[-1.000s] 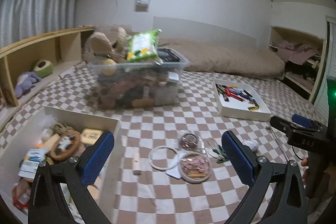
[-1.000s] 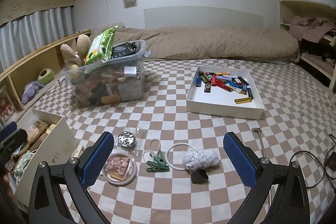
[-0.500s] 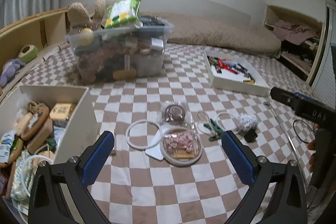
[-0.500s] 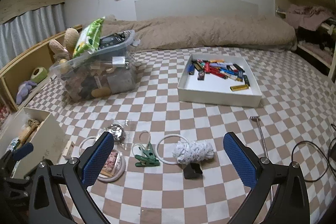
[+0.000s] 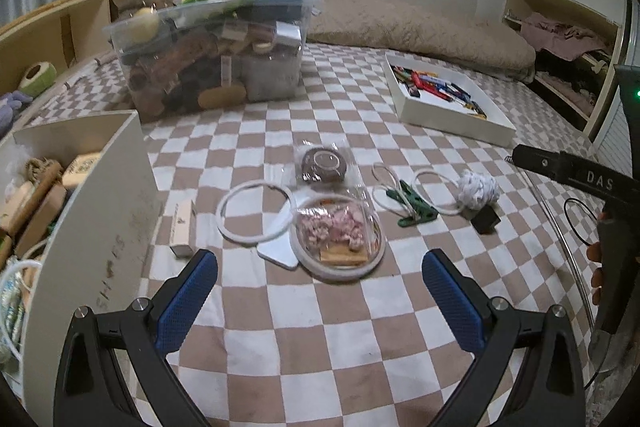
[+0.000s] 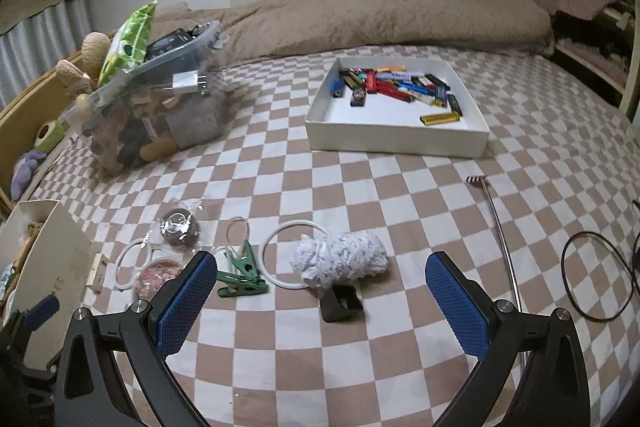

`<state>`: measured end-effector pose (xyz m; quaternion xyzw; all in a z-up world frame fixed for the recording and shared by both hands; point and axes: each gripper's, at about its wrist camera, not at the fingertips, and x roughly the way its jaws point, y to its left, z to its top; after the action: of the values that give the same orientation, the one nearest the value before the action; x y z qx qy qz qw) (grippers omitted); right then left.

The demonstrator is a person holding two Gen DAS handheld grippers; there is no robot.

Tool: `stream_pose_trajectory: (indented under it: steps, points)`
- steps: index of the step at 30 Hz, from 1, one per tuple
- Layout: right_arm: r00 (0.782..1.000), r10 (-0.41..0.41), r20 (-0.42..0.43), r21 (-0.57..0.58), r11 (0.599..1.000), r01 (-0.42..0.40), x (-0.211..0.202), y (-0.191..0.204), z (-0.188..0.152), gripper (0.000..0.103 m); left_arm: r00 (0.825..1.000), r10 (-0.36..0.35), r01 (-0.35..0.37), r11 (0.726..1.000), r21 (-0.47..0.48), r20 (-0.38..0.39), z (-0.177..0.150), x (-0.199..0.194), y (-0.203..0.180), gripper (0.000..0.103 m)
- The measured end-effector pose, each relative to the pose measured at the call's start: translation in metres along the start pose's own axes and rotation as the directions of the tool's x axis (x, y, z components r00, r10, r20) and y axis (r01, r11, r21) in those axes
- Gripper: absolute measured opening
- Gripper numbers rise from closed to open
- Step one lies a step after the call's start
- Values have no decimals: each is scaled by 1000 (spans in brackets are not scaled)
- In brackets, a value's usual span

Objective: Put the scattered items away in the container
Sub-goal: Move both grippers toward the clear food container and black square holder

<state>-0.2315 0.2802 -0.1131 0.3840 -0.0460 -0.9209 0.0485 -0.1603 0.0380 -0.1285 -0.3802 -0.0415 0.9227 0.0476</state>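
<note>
the left claw (image 5: 320,291) hangs wide open and empty, the clear-lidded dish (image 5: 339,235) just ahead between its fingers and the white container (image 5: 100,211) to its left. the right claw (image 6: 320,291) gapes empty too, a yarn bundle (image 6: 340,259) just ahead, over what may be a black clip (image 6: 341,303).

left gripper (image 5: 320,291): black plastic arms, blue dimpled pads (image 5: 188,299), silver screws at the joints; right gripper (image 6: 322,293) same build; seen from the left camera its black body reads "DAS", green light above
</note>
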Motion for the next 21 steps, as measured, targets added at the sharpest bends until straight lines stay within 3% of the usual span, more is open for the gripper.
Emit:
stream_pose_trajectory:
  steps: [14,21]
  points:
    - [995,-19,-93,85,996,27,34,-31,-8,103,992,-30,28,999,-18,-123,-18,32,2,103]
    - [983,-105,-153,118,985,123,57,-43,-12,103,980,-40,32,999,-44,-196,-29,49,6,103]
